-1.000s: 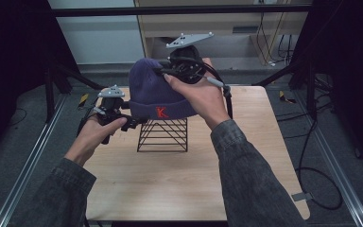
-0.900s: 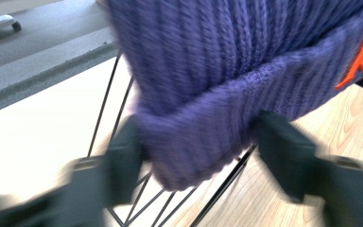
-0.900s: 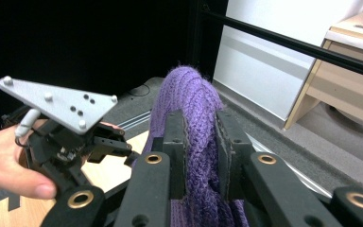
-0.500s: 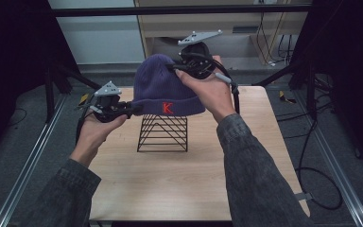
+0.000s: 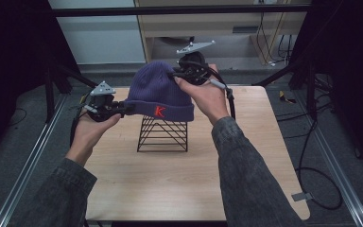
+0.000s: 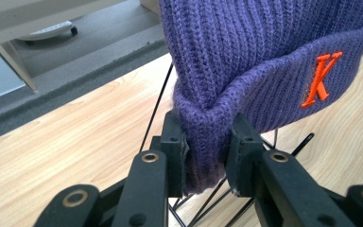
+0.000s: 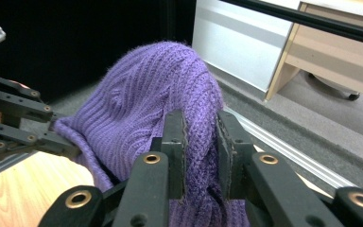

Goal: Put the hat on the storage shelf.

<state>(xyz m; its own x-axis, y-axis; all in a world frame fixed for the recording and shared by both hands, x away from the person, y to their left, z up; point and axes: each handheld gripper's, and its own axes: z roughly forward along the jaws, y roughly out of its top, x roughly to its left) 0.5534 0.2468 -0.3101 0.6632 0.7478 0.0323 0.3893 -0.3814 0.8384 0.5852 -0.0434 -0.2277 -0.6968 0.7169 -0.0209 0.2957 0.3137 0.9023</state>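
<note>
Purple ribbed knit beanie (image 5: 159,92) clamped by left gripper (image 5: 123,108) at cuff, right gripper (image 5: 176,75) at crown, suspended over black wire stand (image 5: 163,134), possibly touching; next: lowering squarely.

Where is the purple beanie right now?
In the high view the purple beanie hangs above the black wire stand, its folded brim pinched by the left gripper, its crown by the right gripper.

wooden table (image 5: 170,189), black wire rack (image 5: 163,135), cabinet (image 5: 227,23)
</note>
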